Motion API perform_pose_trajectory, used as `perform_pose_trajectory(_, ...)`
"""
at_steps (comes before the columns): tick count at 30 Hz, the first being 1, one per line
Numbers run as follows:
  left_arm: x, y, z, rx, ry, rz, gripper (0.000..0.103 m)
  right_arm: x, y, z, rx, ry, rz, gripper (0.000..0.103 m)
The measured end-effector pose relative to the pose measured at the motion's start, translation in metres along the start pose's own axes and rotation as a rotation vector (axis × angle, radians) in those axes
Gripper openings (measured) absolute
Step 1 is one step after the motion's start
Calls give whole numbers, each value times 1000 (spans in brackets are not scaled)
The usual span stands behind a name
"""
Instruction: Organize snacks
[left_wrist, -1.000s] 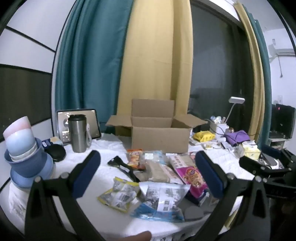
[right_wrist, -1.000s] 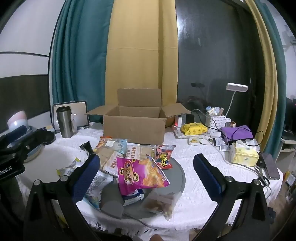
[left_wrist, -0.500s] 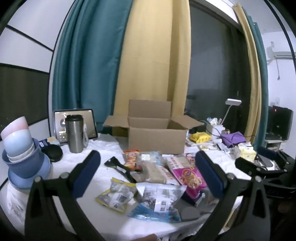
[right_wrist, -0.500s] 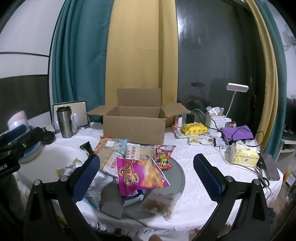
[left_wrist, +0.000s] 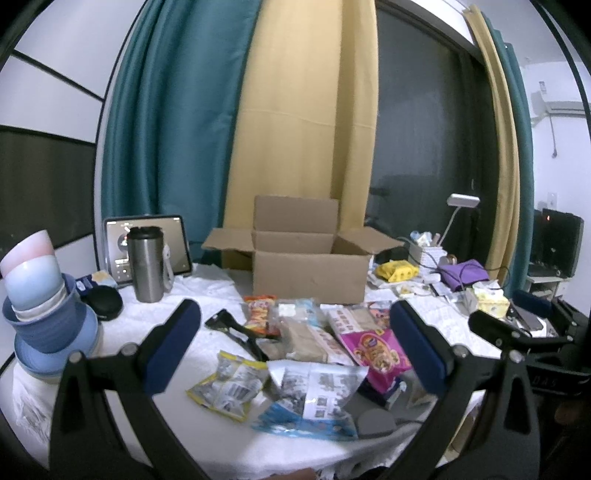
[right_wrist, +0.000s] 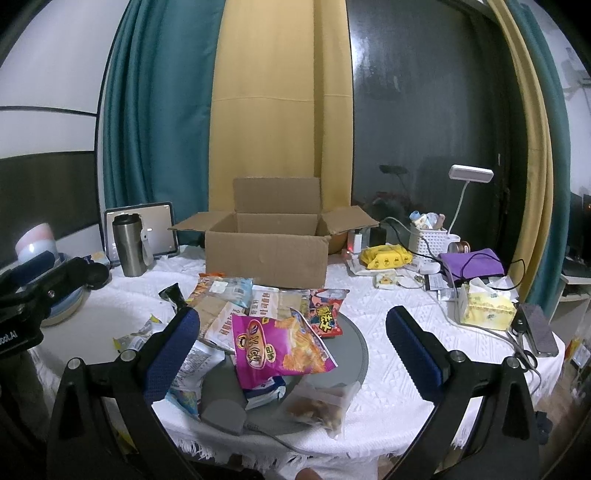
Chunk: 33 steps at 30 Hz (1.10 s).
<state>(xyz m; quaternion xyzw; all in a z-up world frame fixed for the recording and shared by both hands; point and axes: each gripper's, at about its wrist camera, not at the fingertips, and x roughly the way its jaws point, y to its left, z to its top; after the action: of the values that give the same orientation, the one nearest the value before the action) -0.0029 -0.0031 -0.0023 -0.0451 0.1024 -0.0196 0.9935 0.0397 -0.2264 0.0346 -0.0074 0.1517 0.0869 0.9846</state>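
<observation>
Both hand-held grippers, left (left_wrist: 295, 345) and right (right_wrist: 293, 341), gape wide, empty; cardboard box (right_wrist: 266, 254) interior mostly hidden

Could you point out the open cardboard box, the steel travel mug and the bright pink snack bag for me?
open brown cardboard box (right_wrist: 266, 254), right wrist view, front wall.
stainless steel travel mug (left_wrist: 144, 271), left wrist view, middle of body.
bright pink snack bag (right_wrist: 275, 349), right wrist view, printed front.
</observation>
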Motion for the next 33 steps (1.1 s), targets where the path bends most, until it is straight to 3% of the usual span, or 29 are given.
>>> perform_pose_trajectory(33, 0, 0, 3, 0, 1, -1, 103, 0, -2, -1, 2, -4, 2, 103)
